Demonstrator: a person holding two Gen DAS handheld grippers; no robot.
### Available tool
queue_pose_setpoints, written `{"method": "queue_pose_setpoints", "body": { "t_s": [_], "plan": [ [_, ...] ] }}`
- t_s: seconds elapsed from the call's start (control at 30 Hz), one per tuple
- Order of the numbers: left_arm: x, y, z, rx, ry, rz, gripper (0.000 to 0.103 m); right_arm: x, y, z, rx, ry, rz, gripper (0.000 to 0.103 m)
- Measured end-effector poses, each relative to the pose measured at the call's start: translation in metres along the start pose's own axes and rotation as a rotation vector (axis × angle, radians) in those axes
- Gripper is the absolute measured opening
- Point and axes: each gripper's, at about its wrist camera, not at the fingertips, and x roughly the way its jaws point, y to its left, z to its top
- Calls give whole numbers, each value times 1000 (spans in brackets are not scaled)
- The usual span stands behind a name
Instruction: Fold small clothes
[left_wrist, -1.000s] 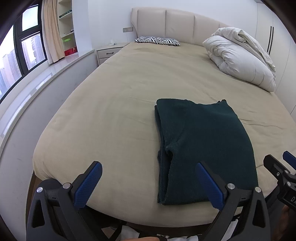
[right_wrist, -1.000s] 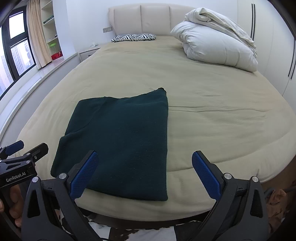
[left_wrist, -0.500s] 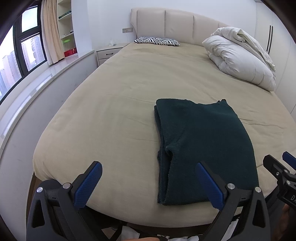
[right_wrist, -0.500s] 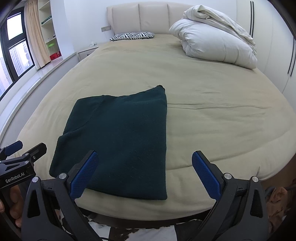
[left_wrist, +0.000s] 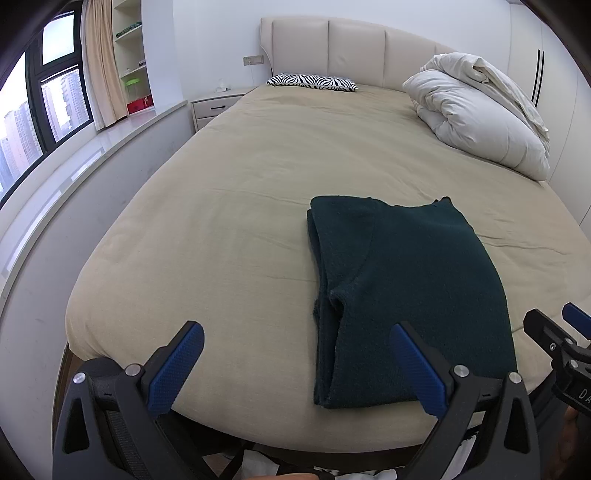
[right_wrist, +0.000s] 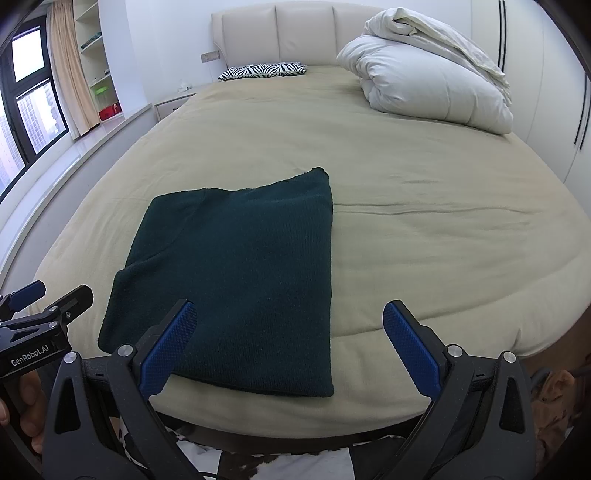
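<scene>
A bedroom with a wide beige-covered bed (left_wrist: 240, 206) is filling both wrist views, daylight coming from a dark-framed window (left_wrist: 44, 107) on the left. The left gripper (left_wrist: 297, 363) is hovering just off the bed's near edge with its blue-padded fingers (left_wrist: 175, 363) spread wide and gripping nothing; its right finger is overlapping, in the picture, the near left corner of the garment. The right gripper (right_wrist: 290, 341) is likewise hanging at the near edge, jaws parted and empty, its left finger showing in front of the garment's near edge. A folded dark green garment (right_wrist: 236, 280) is lying flat near the foot edge of the bed, a layered fold running along its left side and its near edge sitting close to the mattress edge. Farther out, a bundled white duvet (left_wrist: 476, 114) is resting toward the far right corner of the bed, a zebra-print pillow (left_wrist: 312, 81) is lying against the padded headboard (left_wrist: 354, 44), and a nightstand (left_wrist: 216, 105) is standing beside the far left corner.
</scene>
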Motion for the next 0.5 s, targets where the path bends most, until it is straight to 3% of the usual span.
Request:
{"method": "queue_pose_setpoints", "body": {
  "t_s": [0.5],
  "plan": [
    [0, -1, 0, 5, 1, -4, 103, 1, -1, -1, 2, 4, 1, 103]
  ]
}}
